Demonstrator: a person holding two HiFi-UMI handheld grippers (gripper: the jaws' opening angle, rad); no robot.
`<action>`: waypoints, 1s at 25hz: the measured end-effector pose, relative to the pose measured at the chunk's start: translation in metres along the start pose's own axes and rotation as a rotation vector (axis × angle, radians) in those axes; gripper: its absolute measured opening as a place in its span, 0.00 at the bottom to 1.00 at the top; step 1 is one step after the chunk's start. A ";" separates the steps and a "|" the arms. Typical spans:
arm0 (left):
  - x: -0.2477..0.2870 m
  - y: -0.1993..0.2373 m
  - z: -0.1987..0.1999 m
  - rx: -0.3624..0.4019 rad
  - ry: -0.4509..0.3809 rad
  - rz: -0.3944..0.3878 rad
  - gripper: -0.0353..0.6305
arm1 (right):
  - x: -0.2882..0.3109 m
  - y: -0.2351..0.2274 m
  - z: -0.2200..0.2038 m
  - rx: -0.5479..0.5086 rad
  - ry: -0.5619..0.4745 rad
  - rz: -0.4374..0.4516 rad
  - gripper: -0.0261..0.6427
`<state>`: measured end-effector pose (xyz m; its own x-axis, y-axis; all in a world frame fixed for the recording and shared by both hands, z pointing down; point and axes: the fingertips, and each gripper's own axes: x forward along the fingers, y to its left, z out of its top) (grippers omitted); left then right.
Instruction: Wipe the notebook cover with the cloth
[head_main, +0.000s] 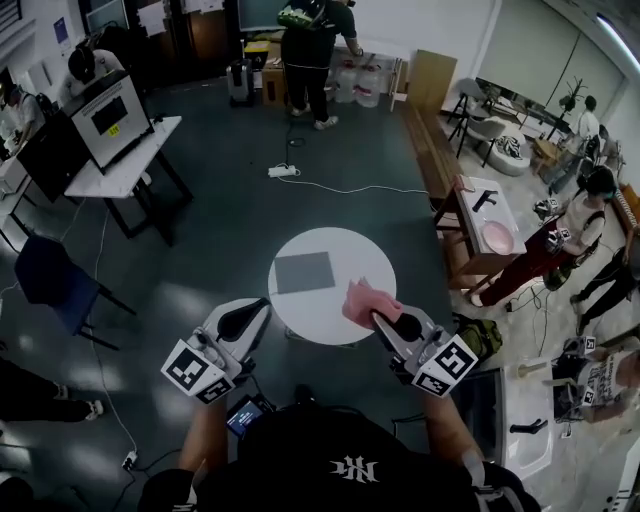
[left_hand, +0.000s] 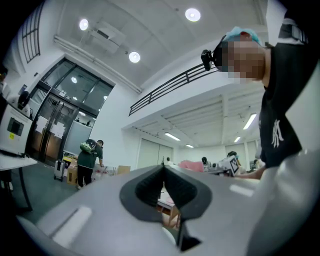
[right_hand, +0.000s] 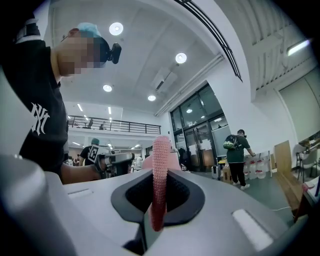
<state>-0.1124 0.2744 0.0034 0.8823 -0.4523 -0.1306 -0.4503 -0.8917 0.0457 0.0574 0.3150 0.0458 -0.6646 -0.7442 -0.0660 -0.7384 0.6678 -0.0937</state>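
**Pink cloth pinched, grey notebook flat on the round table**

In the head view, a flat grey rectangular notebook (head_main: 304, 272) lies on the small round white table (head_main: 335, 243), left of its centre. The right gripper (head_main: 378, 318) holds a crumpled pink knitted cloth (head_main: 364, 302) over the table's near right edge, apart from the notebook. The left gripper (head_main: 264, 303) hovers by the near left edge. In the left gripper view, its dark pads are pressed together with nothing between them. In the right gripper view, the pads pinch the pink cloth, which stands up between them as a ribbed fold.
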 end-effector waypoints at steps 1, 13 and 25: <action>0.001 -0.014 -0.002 -0.003 0.008 -0.013 0.06 | -0.009 0.010 -0.001 0.004 0.002 0.011 0.06; -0.045 -0.155 -0.082 -0.098 0.183 -0.099 0.06 | -0.111 0.113 -0.079 0.181 0.023 0.048 0.06; -0.071 -0.191 -0.089 -0.127 0.189 -0.195 0.06 | -0.130 0.171 -0.096 0.165 0.083 0.022 0.06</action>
<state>-0.0772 0.4755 0.0919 0.9656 -0.2574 0.0371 -0.2600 -0.9518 0.1627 0.0061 0.5272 0.1341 -0.6923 -0.7215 0.0116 -0.6996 0.6672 -0.2557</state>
